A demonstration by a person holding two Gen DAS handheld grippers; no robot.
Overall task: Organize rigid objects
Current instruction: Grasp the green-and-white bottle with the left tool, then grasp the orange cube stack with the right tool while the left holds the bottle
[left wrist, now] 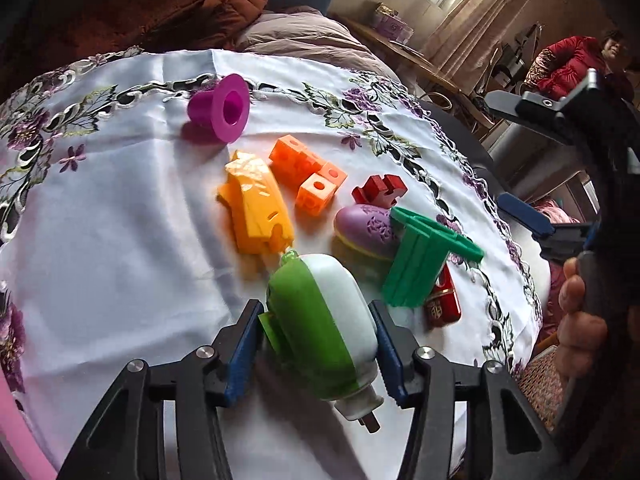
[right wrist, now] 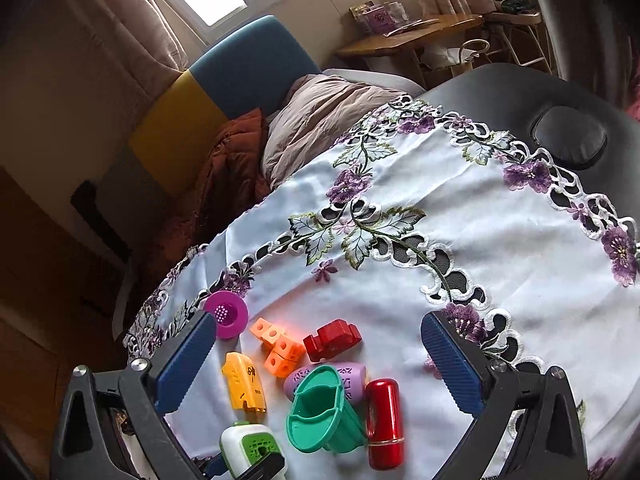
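A green and white toy [left wrist: 324, 320] lies on the tablecloth between the blue pads of my left gripper [left wrist: 314, 306], which press on its two sides; the same toy [right wrist: 250, 446] shows at the bottom of the right wrist view. Beyond it lie a yellow piece [left wrist: 256, 208], orange cubes [left wrist: 308, 174], a magenta cup [left wrist: 220, 108], a dark red block [left wrist: 380, 190], a purple egg shape [left wrist: 366, 230], a green cup [left wrist: 420, 264] and a red cylinder [left wrist: 442, 304]. My right gripper [right wrist: 319, 317] hangs open above this cluster, holding nothing.
A white tablecloth [right wrist: 500, 248] with purple embroidered flowers covers a black table [right wrist: 500, 92]. A pink rim [left wrist: 16, 440] shows at lower left. A blue and yellow chair [right wrist: 248, 64] with bedding stands behind. A person in a red coat [left wrist: 572, 60] sits far right.
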